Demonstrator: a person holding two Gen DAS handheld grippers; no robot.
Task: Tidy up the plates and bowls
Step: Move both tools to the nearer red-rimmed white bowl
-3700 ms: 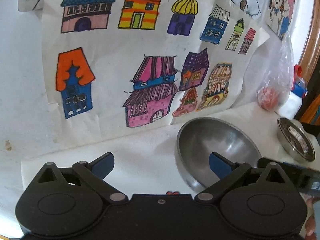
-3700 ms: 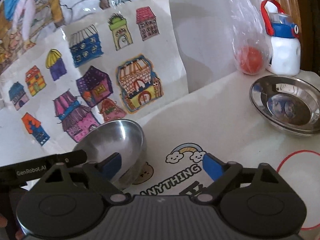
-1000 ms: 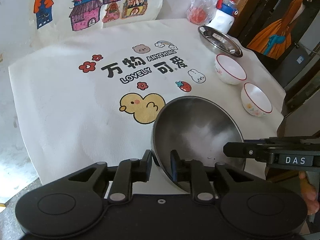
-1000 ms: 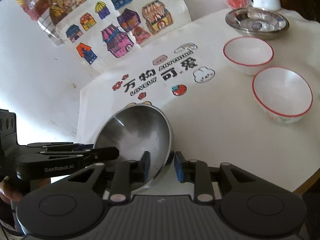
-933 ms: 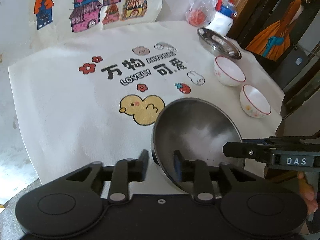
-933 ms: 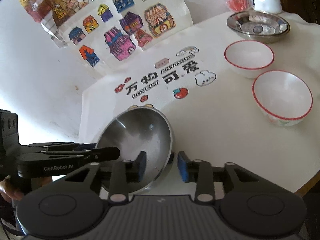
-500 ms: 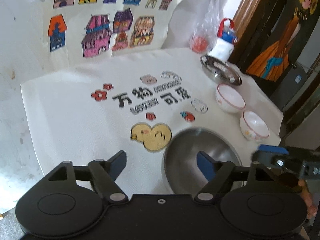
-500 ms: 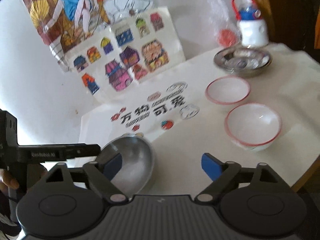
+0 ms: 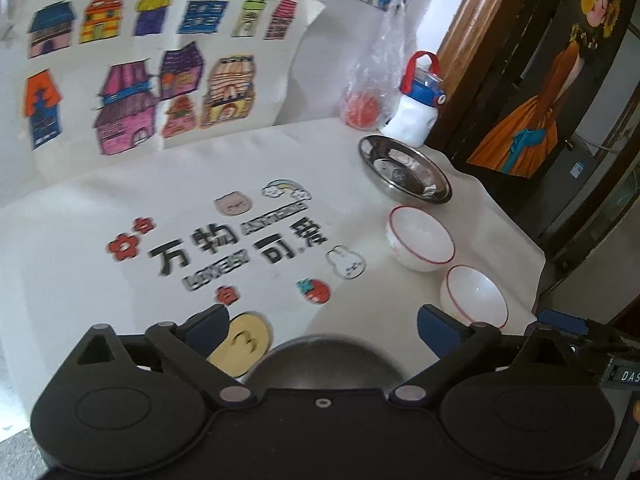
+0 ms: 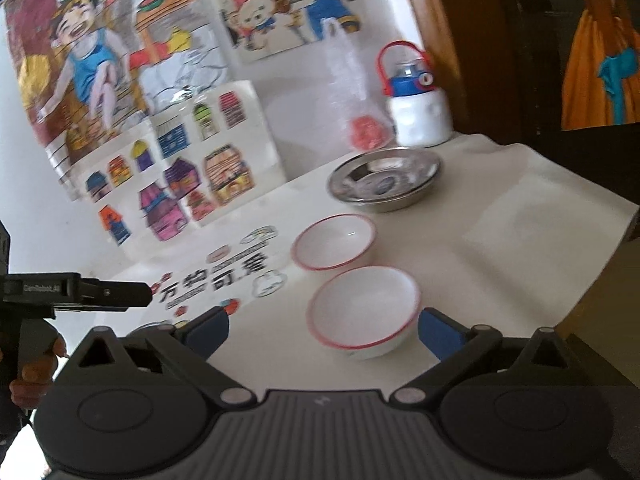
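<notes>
The big bowl [image 9: 324,362] up close is brushed-looking metal, pretty dull, while the shallow dish [image 9: 404,170] further back is shinier steel with bright reflections. The two small bowls [image 9: 420,238] [image 9: 474,296] look like glossy white ceramic with red rims. They all sit on a matt white cloth [image 9: 80,240] with printed cartoons, smooth apart from a few soft creases. The gripper bodies are matt black plastic, and the finger pads [image 9: 438,326] are blue, rubbery-looking. The drawings [image 9: 140,72] on the wall are plain paper. There's a crinkly clear plastic bag [image 9: 380,64], a plastic bottle [image 9: 416,112], and a varnished wood frame [image 9: 468,24].
</notes>
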